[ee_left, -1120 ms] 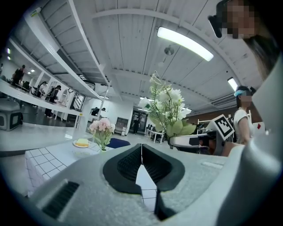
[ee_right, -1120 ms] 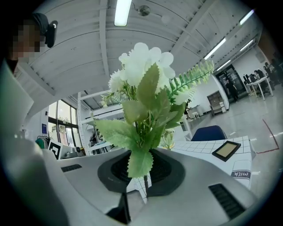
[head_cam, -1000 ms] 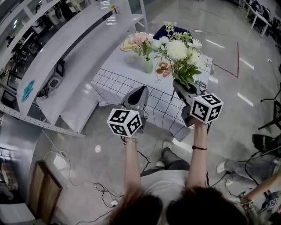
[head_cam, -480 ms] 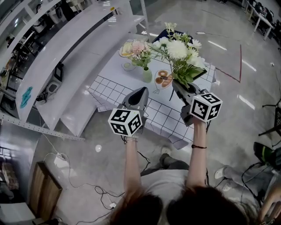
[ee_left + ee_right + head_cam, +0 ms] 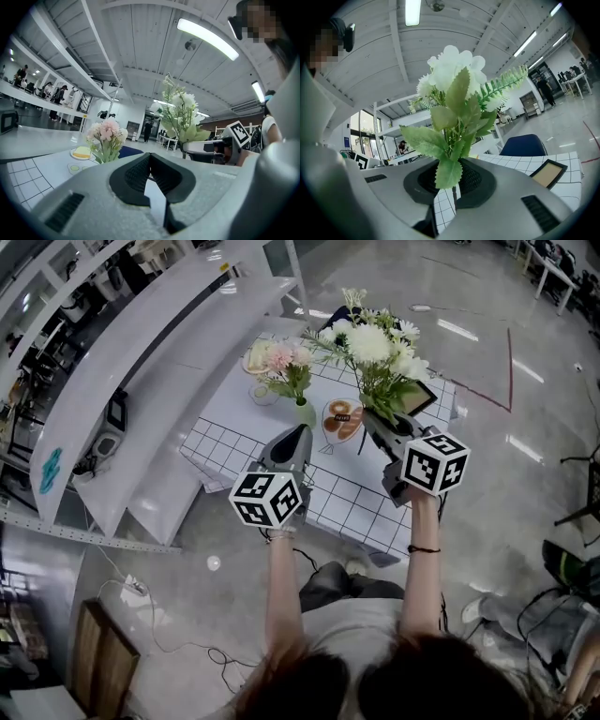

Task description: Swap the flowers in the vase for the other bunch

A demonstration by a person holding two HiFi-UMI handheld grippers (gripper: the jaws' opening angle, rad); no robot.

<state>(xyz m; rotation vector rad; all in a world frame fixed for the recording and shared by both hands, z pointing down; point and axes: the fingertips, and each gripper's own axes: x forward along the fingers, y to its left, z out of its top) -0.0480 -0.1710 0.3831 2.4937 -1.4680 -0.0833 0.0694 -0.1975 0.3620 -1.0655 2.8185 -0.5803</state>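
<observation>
left gripper (image 5: 298, 434): you are holding it level over the near part of the checked tablecloth (image 5: 361, 495). its jaws are pressed together and nothing is sitting between them.
right gripper (image 5: 377, 425): you are holding it level beside the left one, a little apart. its jaws are clamping the stems of the white bunch (image 5: 375, 348).
white bunch: it is standing upright out of your right jaws. in the right gripper view its green leaves (image 5: 449, 140) are hanging just over the pads and the white heads are rising above them. it is hanging over the table, not resting on it.
pink bunch (image 5: 281, 359): it is sitting in the pale green vase (image 5: 306, 412), to the left of the white bunch and apart from it.
vase against your tools: it is standing on the table just beyond the tip of your left gripper, not touching it. in the left gripper view the pink flowers (image 5: 107, 133) are showing above and left of the closed jaws, while the vase itself is hidden behind the gripper body.
around the vase: a plate of pastries (image 5: 342, 418) is lying just to its right, between the two gripper tips. a plate with something yellow (image 5: 255, 358) is lying beyond it, and a framed tablet (image 5: 418, 397) is lying at the table's right side.
</observation>
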